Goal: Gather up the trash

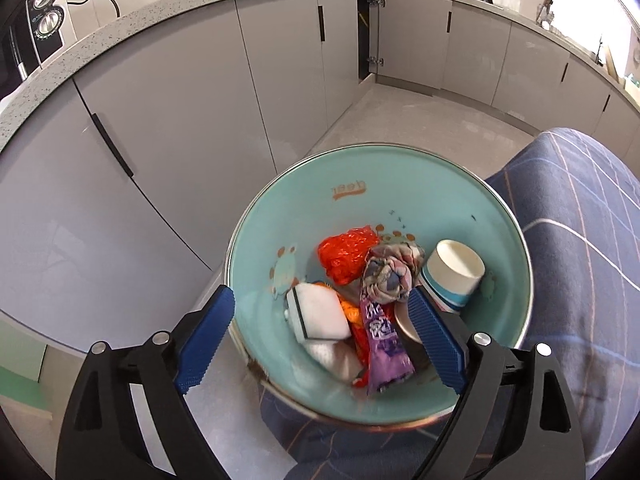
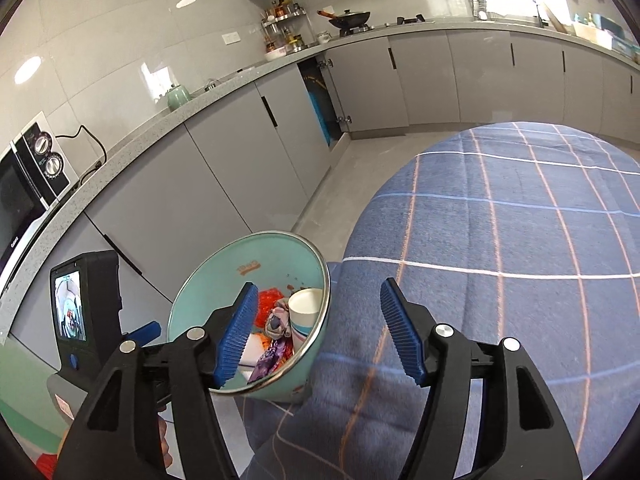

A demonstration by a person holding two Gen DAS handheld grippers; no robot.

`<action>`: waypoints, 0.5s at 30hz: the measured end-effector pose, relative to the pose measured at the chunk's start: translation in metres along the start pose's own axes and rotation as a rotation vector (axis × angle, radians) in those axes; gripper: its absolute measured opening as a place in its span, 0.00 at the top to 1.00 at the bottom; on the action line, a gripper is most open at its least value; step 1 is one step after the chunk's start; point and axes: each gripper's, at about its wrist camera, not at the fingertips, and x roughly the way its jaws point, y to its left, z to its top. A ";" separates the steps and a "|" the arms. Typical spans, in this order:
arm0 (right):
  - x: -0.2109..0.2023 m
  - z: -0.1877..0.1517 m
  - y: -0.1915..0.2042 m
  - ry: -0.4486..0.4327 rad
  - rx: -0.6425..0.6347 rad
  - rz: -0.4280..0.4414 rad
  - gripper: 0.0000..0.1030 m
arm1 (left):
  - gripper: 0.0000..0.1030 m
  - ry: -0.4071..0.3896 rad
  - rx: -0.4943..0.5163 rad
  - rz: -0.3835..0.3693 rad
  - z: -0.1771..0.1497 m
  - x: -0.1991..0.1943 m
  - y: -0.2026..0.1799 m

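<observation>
Left wrist: our left tool (image 1: 320, 334) hangs wide and empty over the teal bin (image 1: 508, 280); wrapper (image 1: 384, 336), paper cup (image 1: 456, 270) and sponge (image 1: 320, 312) already inside, so drop looks done.

Right wrist: right tool (image 2: 320, 332) half-wide, empty. Next we hunt leftovers on the plaid table (image 2: 520, 240); grey kitchen cabinets (image 2: 224, 168) behind.

The left gripper (image 1: 320, 338) points steeply downward, its blue ribbed fingers (image 1: 206, 340) spread wide apart with nothing pinched between them. The right gripper (image 2: 318, 334) tilts down less steeply, its fingers (image 2: 400, 334) also parted and empty. A hand (image 2: 164, 446) grips the left gripper's handle.
</observation>
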 end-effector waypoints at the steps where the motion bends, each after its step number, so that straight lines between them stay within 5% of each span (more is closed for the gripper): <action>1: -0.002 0.000 0.000 -0.005 0.003 0.002 0.32 | 0.15 -0.006 0.002 0.000 -0.002 -0.004 0.001; 5: -0.018 -0.004 -0.001 -0.034 0.013 0.002 0.23 | 0.13 -0.030 0.006 0.008 -0.012 -0.022 0.002; 15: -0.049 -0.020 0.002 -0.063 0.011 0.006 0.18 | 0.06 -0.126 -0.049 0.015 -0.042 -0.074 0.023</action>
